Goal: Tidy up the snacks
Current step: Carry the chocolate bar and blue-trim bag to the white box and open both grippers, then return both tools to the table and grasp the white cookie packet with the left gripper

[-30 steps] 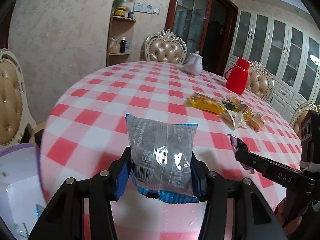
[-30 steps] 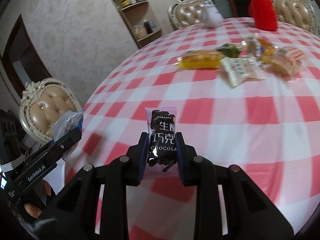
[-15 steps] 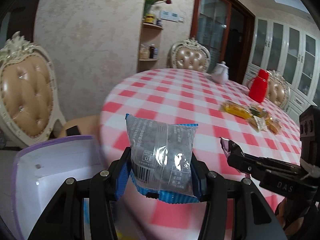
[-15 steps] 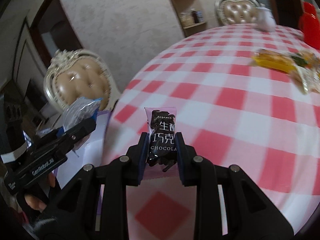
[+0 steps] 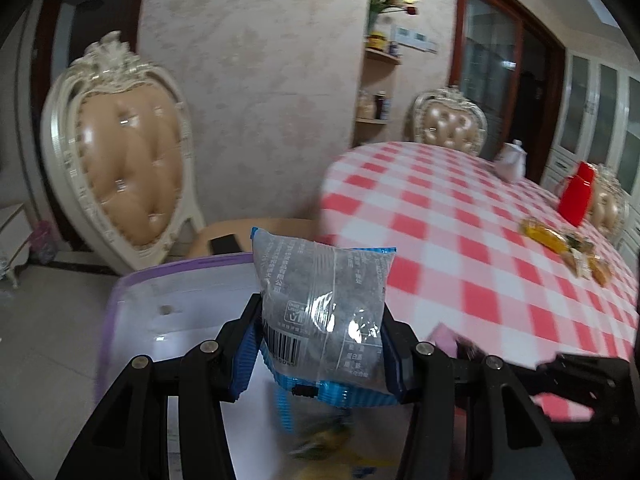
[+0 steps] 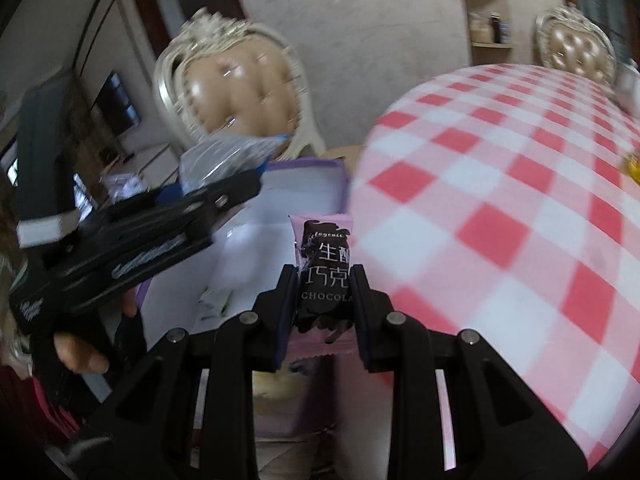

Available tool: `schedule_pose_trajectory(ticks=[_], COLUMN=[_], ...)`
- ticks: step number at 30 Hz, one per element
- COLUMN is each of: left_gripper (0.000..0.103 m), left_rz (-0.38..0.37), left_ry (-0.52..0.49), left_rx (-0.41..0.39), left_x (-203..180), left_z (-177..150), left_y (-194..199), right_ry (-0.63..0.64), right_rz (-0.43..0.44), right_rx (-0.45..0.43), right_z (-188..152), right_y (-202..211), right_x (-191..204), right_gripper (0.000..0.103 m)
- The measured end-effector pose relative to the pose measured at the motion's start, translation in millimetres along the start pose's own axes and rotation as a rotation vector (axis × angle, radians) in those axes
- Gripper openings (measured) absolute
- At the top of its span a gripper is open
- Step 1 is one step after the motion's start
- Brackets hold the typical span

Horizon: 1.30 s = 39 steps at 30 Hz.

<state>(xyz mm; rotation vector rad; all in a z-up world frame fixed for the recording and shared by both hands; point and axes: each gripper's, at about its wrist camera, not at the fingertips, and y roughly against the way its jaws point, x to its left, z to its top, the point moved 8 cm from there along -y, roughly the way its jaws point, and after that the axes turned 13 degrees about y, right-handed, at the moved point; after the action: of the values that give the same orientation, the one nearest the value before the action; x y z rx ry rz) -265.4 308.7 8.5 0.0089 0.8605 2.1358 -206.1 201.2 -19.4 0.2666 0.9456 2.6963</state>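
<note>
Snacks clamped in both tools, over the box (image 5: pixel 132 292).

Left tool (image 5: pixel 320 320): grips a grey see-through packet (image 5: pixel 320 288) with blue edges. Presses a pad against each side of it, jaws partway apart to fit its width. Holds the packet upright, barcode toward the camera, above the white inside of the box.

Right tool (image 6: pixel 324 276): pinches a pink and brown chocolate bar (image 6: pixel 326 264) across its middle, jaws narrow and tight on the wrapper. Holds the bar upright, lettering toward the camera, above the side of the box nearest the surface (image 5: pixel 460 240). Shows in the left view too, low and to the right of the box, blurred.

Box: white inside, purple rim, standing lower than the checked red and white surface and just beside its rounded edge. Contains a few wrappers, yellow and green, too blurred to name. Seen from the right view (image 6: pixel 304 164) with the left tool (image 6: pixel 240 188) above it and a hand (image 6: pixel 76 352) around that tool's handle.

Beyond the box: a padded chair (image 5: pixel 128 160) with a carved pale frame, close behind its far rim.

Well apart from the box, on the far part of the surface: a loose cluster of snacks (image 5: pixel 560 240), a red jug (image 5: pixel 576 196) and a white teapot (image 5: pixel 512 164).
</note>
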Motion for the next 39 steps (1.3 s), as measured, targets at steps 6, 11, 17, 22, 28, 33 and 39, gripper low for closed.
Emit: schedule_pose_trajectory(ticks=[6,11,17,22,28,33,39], left_gripper=[0.053,0.066,0.083,0.084,0.084,0.085,0.085], left_rz=[0.09,0.172,0.208,0.19,0.12,-0.06,-0.319], left_ry=[0.054,0.099,0.086,0.051,-0.041,-0.123,-0.228], left_rx=[-0.027,-0.062,-0.122,-0.094,-0.068,0.02,0.213], left_x=[44,69,70,49,-14,-103,-241], left_z=[10,17,24,19,9,-14,-63], left_y=[1,4,16,10,8,-2,-27], right_ry=[0.087,0.127,0.099,0.033,-0.058,-0.125,-0.344], right_rz=[0.042,0.105,0.117,0.074,-0.083,-0.279,-0.502], right_rx=[0.041,0.062,0.037,0.01,-0.043,-0.046,-0.013], right_z=[1,-3,-1,-1,-6,-35,-106], right_y=[-22,-34,-29,-13,36,98,180], right_x=[42,69,66,34,-39,-122,-249], right_gripper=[0.031,0.034,0.061,0.065,0.08,0.088,0.088])
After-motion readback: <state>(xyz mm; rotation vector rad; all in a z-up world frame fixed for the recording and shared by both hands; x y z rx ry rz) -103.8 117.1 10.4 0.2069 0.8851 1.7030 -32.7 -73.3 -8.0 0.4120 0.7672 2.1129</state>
